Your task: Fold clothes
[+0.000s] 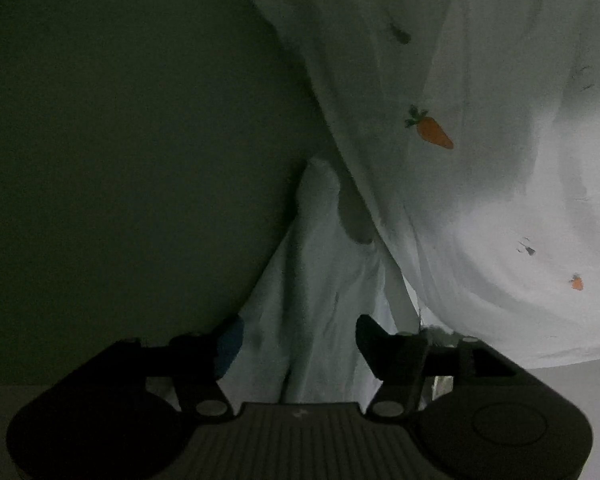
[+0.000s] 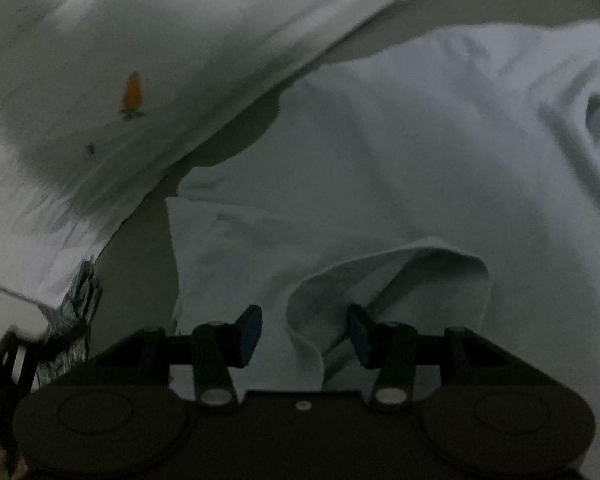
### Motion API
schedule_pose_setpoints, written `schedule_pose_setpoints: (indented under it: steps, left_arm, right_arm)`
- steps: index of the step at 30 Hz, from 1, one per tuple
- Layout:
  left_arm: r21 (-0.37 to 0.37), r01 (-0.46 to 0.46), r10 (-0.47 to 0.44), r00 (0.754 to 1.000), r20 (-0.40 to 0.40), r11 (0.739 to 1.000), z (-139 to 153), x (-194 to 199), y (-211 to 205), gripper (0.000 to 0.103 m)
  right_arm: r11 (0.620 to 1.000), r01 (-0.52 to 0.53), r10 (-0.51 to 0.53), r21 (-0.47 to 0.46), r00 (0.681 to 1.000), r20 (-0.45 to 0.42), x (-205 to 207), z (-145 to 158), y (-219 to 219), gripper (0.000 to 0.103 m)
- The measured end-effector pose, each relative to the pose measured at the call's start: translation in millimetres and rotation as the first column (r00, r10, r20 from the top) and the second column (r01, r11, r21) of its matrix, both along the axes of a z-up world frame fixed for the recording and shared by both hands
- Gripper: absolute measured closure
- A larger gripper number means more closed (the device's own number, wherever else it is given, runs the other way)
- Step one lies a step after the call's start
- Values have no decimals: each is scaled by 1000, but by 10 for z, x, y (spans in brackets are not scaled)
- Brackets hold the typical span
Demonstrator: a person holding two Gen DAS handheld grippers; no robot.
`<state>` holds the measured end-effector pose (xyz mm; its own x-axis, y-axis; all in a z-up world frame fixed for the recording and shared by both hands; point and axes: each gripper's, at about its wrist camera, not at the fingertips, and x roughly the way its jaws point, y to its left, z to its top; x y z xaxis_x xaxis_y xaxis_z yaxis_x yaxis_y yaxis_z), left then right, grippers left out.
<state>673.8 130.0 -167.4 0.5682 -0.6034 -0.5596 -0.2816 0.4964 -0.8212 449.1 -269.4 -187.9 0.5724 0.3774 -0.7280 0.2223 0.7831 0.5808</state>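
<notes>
The biggest thing before me is the white garment (image 2: 400,152), a pale cloth that fills most of my right wrist view and lies spread and rumpled on a dark surface (image 1: 120,160); whether that is a worktop or a bed I cannot tell in this dim light. A second layer of white cloth printed with small carrots (image 1: 434,130) hangs across the upper part of both views, draped over the plain one. I cannot say whether it is the same piece or another.

Between the fingers of my right gripper (image 2: 304,334) rises a raised fold of the cloth (image 2: 380,280), a curled edge standing up off the flat part. The jaws stand at a middling width on either side of it and the blue pads (image 2: 250,332) do not press it, so I hold nothing there. My left gripper (image 1: 296,346) is open too, rather wider, with a narrow ridge of cloth (image 1: 320,280) running up between its fingers, untouched by them.

I judge that I am between grasps in the folding: both grippers sit over fabric, neither gripping. The next move calls for closing the right gripper squarely on that curled edge and the left on its ridge, taking one layer only, before lifting and carrying the cloth over.
</notes>
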Motion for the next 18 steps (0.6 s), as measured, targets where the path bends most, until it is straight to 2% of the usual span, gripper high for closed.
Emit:
schedule_pose_setpoints:
  steps: [4, 5, 6, 9, 11, 12, 13, 14, 15, 18]
  left_arm:
    - [45, 37, -37, 999, 3, 998, -98, 582, -196, 31]
    - [66, 42, -42, 999, 2, 997, -119, 693, -232, 31]
    - [89, 49, -49, 999, 1, 995, -143, 808, -271, 31]
    - [164, 74, -74, 997, -6, 984, -213, 1103, -406, 31]
    - [165, 63, -67, 998, 19, 984, -212, 1188, -448, 30]
    - [158, 53, -58, 998, 33, 986, -214, 1232, -462, 36]
    - [159, 37, -44, 998, 36, 987, -229, 1292, -482, 53]
    - [166, 29, -35, 999, 32, 986, -243, 1323, -496, 67]
    - [175, 23, -28, 999, 26, 984, -267, 1349, -509, 98]
    - [190, -3, -2, 1000, 24, 982, -282, 1391, -516, 98]
  right_arm:
    - [997, 50, -49, 51, 999, -12, 47, -53, -64, 84]
    - [997, 58, -57, 59, 998, -10, 56, -59, -83, 94]
    - [996, 62, -62, 67, 998, -3, 65, -58, -100, 100]
    - [994, 61, -65, 85, 997, 49, 82, -24, -153, 101]
    - [994, 53, -61, 93, 995, 84, 106, 20, -194, 102]
    - [994, 53, -63, 98, 993, 99, 124, 50, -219, 102]
    - [993, 53, -65, 103, 991, 113, 141, 80, -244, 102]
    - [992, 56, -71, 112, 989, 126, 160, 105, -271, 102]
    - [989, 67, -85, 131, 987, 138, 180, 120, -304, 102]
    - [969, 114, -154, 221, 973, 174, 248, 161, -426, 102]
